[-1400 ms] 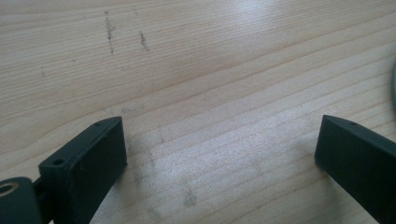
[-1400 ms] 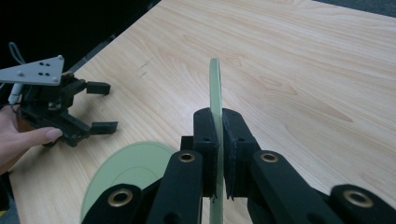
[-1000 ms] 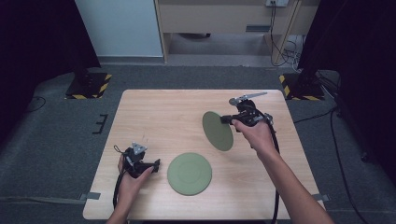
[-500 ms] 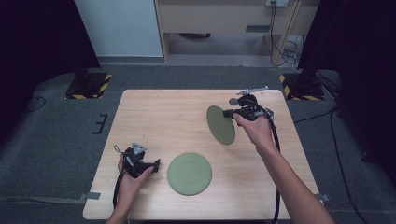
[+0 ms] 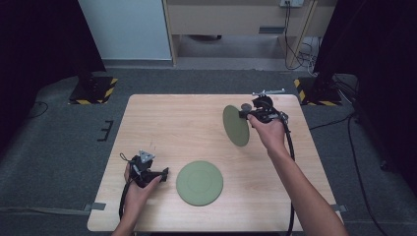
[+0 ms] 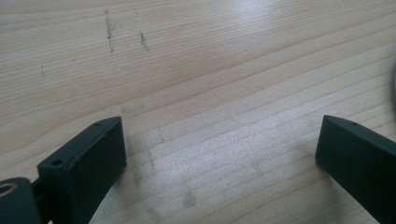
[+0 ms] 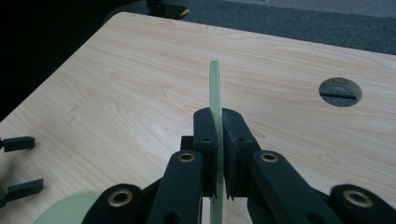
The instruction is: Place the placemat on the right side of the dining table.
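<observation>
While the right tongs [image 5: 244, 114] clench a green plate [image 5: 235, 126] on edge above the worktop [image 5: 172, 128], its flat twin [image 5: 199, 183] lies toward seven o'clock, nearer the released left tongs [image 5: 165, 172], at three o'clock from them.

We see the right gripper [image 5: 244, 114] has carried its round flat green plate [image 5: 235, 126], held on edge, a little farther from us across the wooden table [image 5: 162, 123].
</observation>
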The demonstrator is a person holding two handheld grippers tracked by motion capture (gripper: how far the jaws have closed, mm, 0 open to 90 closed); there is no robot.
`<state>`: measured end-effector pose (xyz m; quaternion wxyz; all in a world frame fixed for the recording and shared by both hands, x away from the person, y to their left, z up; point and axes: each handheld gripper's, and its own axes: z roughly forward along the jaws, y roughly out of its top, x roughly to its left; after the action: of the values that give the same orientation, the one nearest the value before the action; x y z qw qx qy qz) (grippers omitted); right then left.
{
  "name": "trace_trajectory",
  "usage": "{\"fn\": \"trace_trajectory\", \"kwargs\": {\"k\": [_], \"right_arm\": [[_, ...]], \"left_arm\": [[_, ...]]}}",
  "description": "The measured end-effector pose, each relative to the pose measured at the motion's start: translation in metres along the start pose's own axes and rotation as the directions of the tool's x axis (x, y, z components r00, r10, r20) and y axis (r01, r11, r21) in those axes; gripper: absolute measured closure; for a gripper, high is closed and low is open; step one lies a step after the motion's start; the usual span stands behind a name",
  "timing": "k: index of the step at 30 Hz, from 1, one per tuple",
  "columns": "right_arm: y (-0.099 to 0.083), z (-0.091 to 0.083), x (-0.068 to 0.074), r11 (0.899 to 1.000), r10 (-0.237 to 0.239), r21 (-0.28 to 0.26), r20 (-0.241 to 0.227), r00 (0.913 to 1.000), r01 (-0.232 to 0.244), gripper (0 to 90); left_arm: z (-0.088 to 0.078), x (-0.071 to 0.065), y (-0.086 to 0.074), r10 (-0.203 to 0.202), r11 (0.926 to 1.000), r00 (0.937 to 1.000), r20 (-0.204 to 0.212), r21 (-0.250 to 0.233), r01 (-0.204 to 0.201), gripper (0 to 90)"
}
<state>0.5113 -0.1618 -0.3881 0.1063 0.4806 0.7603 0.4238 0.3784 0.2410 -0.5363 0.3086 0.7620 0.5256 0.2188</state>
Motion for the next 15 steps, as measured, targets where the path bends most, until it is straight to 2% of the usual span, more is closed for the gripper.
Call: {"fn": "trace_trajectory", "kwargs": {"k": [6,15], "right_arm": [[-0.002,0.0,-0.011,1.0,0.02,-0.006,0.026,0.9995,-0.02,86.0],[-0.007,-0.006,-0.026,0.998,0.058,-0.023,0.039,0.9975,-0.057,86.0]], "left_arm": [[0.0,0.0,0.0,0.0,1.0,1.0,0.0,0.0,0.0,1.3],[0.0,0.0,0.0,0.0,1.0,1.0,0.001,0.0,0.0,1.3]]}}
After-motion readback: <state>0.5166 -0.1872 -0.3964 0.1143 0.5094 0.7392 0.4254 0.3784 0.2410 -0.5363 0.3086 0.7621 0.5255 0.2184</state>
